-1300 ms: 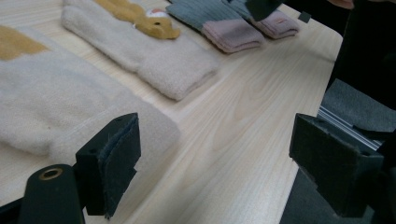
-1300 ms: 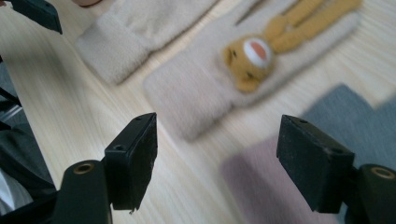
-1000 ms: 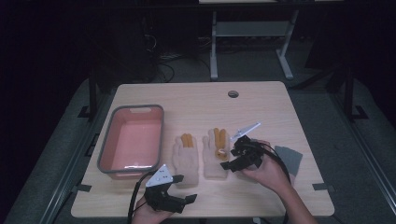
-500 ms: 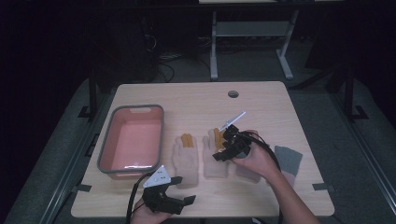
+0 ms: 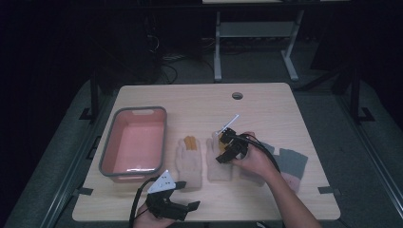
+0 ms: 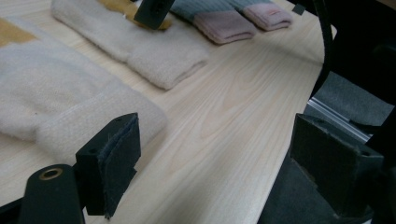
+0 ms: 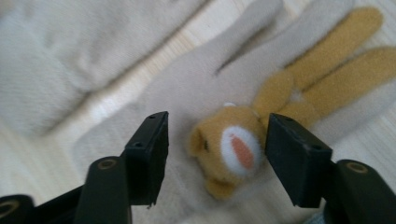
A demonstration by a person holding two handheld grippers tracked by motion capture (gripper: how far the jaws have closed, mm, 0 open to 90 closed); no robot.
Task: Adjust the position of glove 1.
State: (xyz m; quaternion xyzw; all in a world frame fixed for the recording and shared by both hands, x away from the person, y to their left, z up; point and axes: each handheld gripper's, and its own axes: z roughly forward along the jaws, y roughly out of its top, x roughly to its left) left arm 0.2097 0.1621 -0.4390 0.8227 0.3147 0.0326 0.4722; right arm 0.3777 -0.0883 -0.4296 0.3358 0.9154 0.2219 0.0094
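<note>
Two cream gloves lie side by side mid-table, the left glove (image 5: 190,159) and the right glove (image 5: 218,166). The right glove (image 7: 187,88) bears a tan animal face (image 7: 229,151) with long tan ears. My right gripper (image 5: 227,151) points down over this glove. Its jaws (image 7: 217,135) have just been closing and stand on either side of the face, with a gap still showing at the left pad. My left gripper (image 5: 189,195) rests open at the table's front edge, with nothing between its jaws (image 6: 215,154), beside the left glove's cuff (image 6: 56,93).
A pink tub with a grey rim (image 5: 109,147) stands at the left of the table. Grey socks with pink cuffs (image 5: 287,164) lie right of the gloves, under the person's right forearm. The table's front edge (image 6: 299,93) runs close to my left gripper.
My right gripper has moved left and down, from beside the socks onto the right glove, and its jaws have narrowed. The left gripper has stayed put.
</note>
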